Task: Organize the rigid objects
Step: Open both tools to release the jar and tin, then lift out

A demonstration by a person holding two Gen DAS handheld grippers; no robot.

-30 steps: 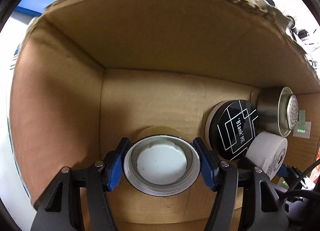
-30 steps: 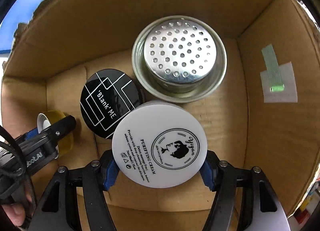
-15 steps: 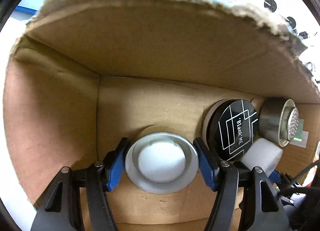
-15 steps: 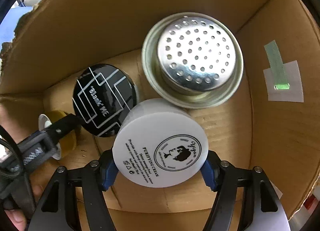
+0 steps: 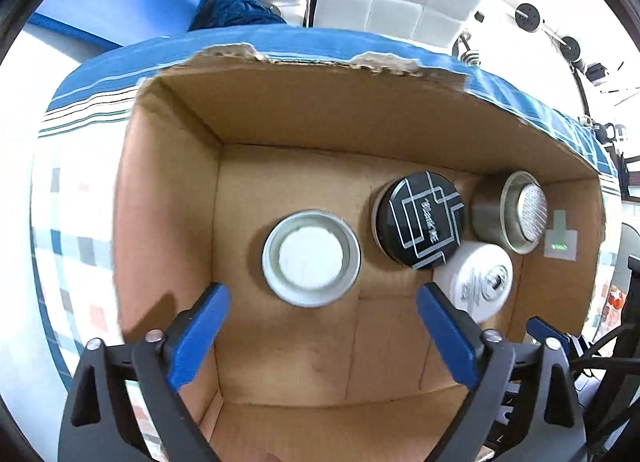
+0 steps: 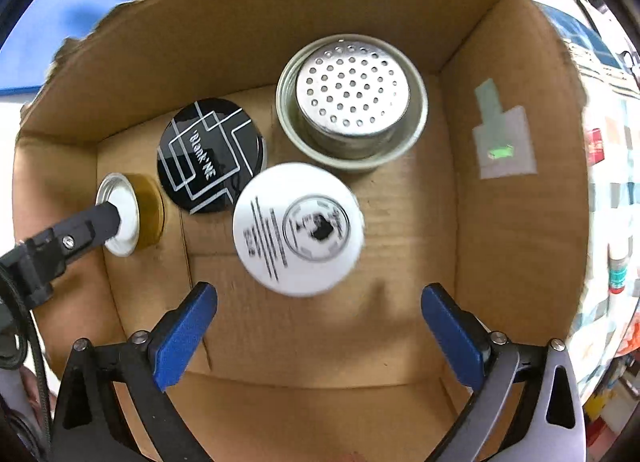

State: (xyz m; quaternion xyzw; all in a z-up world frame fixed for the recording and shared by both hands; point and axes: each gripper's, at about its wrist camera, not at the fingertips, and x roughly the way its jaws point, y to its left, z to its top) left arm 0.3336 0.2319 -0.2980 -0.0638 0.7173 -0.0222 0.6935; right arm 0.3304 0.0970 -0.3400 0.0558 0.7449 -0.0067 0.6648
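Note:
Both views look down into a cardboard box (image 5: 168, 198) (image 6: 516, 222). On its floor stands a white-capped amber jar (image 5: 311, 258) (image 6: 134, 214), a black round tin (image 5: 422, 224) (image 6: 211, 156), a perforated metal cup (image 5: 516, 210) (image 6: 352, 102) and a white cream jar (image 5: 478, 280) (image 6: 298, 228). My left gripper (image 5: 322, 336) hangs above the amber jar, its jaws opening wide, nothing between them. My right gripper (image 6: 320, 338) hovers above the white cream jar, its jaws also opening, and the jar lies free below them.
A green tape patch (image 6: 500, 142) sticks to the box's right wall. The box stands on a blue and checked cloth (image 5: 72, 230). Bare cardboard floor (image 6: 400, 246) lies right of the cream jar. The left gripper's finger (image 6: 84, 228) reaches in front of the amber jar.
Both grippers let go: the left released the amber jar and rose well above it, the right released the white cream jar. The box rim and cloth now show in the left wrist view.

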